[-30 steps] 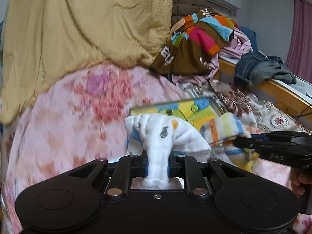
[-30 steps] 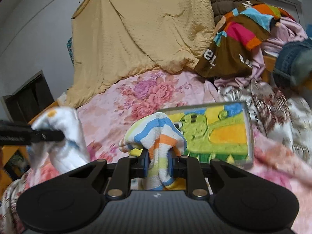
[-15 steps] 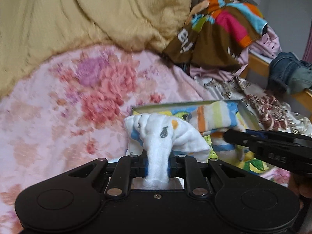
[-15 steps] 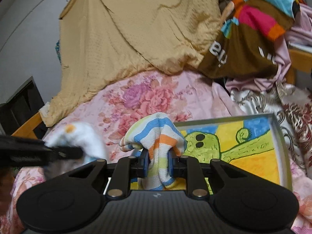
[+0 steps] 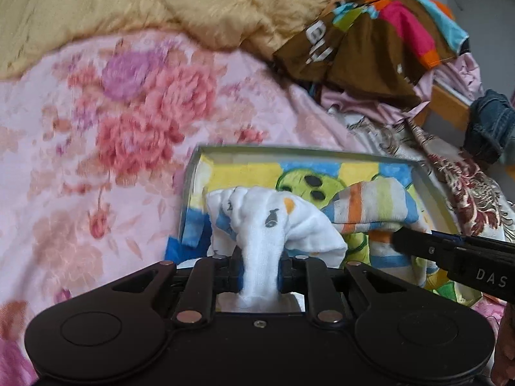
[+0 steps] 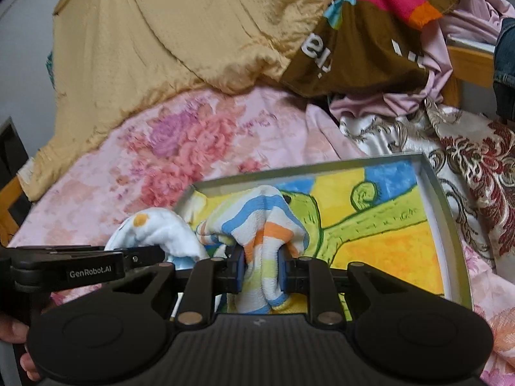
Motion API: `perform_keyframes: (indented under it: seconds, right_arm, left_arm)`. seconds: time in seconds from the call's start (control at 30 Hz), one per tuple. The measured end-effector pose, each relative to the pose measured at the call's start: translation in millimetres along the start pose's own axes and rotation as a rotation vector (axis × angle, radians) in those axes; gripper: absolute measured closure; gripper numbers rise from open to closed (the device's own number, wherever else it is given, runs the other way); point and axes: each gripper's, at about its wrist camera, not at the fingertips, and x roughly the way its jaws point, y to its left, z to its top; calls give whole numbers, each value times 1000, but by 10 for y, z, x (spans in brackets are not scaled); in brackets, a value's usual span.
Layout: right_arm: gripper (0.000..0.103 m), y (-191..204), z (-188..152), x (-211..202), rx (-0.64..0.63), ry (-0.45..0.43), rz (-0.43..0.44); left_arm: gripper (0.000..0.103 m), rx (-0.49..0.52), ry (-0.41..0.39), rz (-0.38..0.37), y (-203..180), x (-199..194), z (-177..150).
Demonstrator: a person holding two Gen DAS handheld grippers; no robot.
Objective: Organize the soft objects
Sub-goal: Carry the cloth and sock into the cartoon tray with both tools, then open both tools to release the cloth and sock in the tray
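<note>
Pinching a white sock (image 5: 273, 222), the left gripper (image 5: 259, 276) had its fingers closed on the fabric; the right gripper (image 6: 262, 271) clamped a striped sock (image 6: 257, 222) likewise. Both socks hung over the near left part of a shallow tray (image 6: 444, 206) with a cartoon lining, on a floral bed cover (image 5: 96, 128).

Tray (image 5: 421, 173) floor partly behind socks (image 5: 273, 222)
</note>
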Motion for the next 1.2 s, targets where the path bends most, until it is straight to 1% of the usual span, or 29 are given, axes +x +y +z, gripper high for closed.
perform_keyframes:
  seconds: [0.1, 0.2, 0.27, 0.33, 0.4, 0.43, 0.5, 0.53, 0.57, 0.6, 0.67, 0.73, 0.8, 0.83, 0.87, 0.9, 0.93, 1.0, 1.07, 1.1, 1.17, 1.2]
  right_arm:
    - [80, 14, -25, 73, 8, 37, -20]
    - [78, 15, -47, 120, 5, 59, -31]
    - [77, 12, -59, 135, 6, 66, -34]
    - [75, 8, -62, 145, 10, 71, -41]
    - [72, 1, -63, 148, 18, 75, -45]
    - [71, -2, -64, 147, 20, 78, -47]
    - [69, -8, -68, 133, 22, 81, -52]
    - [68, -8, -71, 123, 19, 80, -53]
    - [61, -9, -74, 108, 14, 79, -59]
    - [56, -9, -75, 91, 12, 76, -67]
    - [54, -12, -77, 37, 7, 63, -77]
    - [46, -12, -72, -34, -3, 52, -87]
    - [30, -15, -63, -113, -11, 34, -85]
    - [26, -21, -57, -157, -11, 22, -79]
    - [18, -27, -49, -212, -10, 4, -70]
    - [15, -24, -42, -273, -11, -19, -66]
    - [14, -17, -33, -334, -16, -42, -66]
    - [5, 11, -9, -456, -28, -84, -55]
    - [2, 54, 10, -584, -39, -123, -41]
    - [1, 80, 16, -646, -48, -141, -37]
    - [0, 140, 26, -785, -71, -179, -32]
    - [0, 166, 32, -847, -82, -194, -34]
  left_arm:
    - [84, -45, 46, -2, 74, 102, -72]
    - [83, -51, 61, -6, 117, 138, -133]
    - [79, -54, 72, -8, 135, 151, -150]
    - [78, -61, 80, -10, 149, 155, -156]
    - [73, -70, 88, -15, 155, 140, -158]
    - [69, -76, 87, -18, 157, 126, -158]
    - [60, -84, 85, -22, 158, 98, -159]
    - [52, -87, 88, -26, 157, 88, -160]
    - [48, -88, 86, -30, 155, 74, -161]
    - [46, -85, 76, -30, 155, 47, -164]
    - [39, -73, 52, -16, 153, -16, -167]
    - [33, -69, 26, -6, 170, -93, -166]
    - [29, -76, -7, -2, 194, -192, -166]
    - [26, -80, -23, 2, 205, -248, -169]
    - [22, -84, -41, 6, 216, -312, -173]
    - [21, -85, -55, 10, 223, -364, -175]
    - [20, -85, -69, 16, 226, -431, -179]
    - [19, -84, -91, 16, 220, -541, -187]
    - [15, -89, -115, 12, 203, -660, -199]
    - [14, -94, -132, 9, 193, -720, -209]
    - [7, -102, -181, 5, 168, -888, -248]
    - [5, -102, -209, 8, 148, -981, -271]
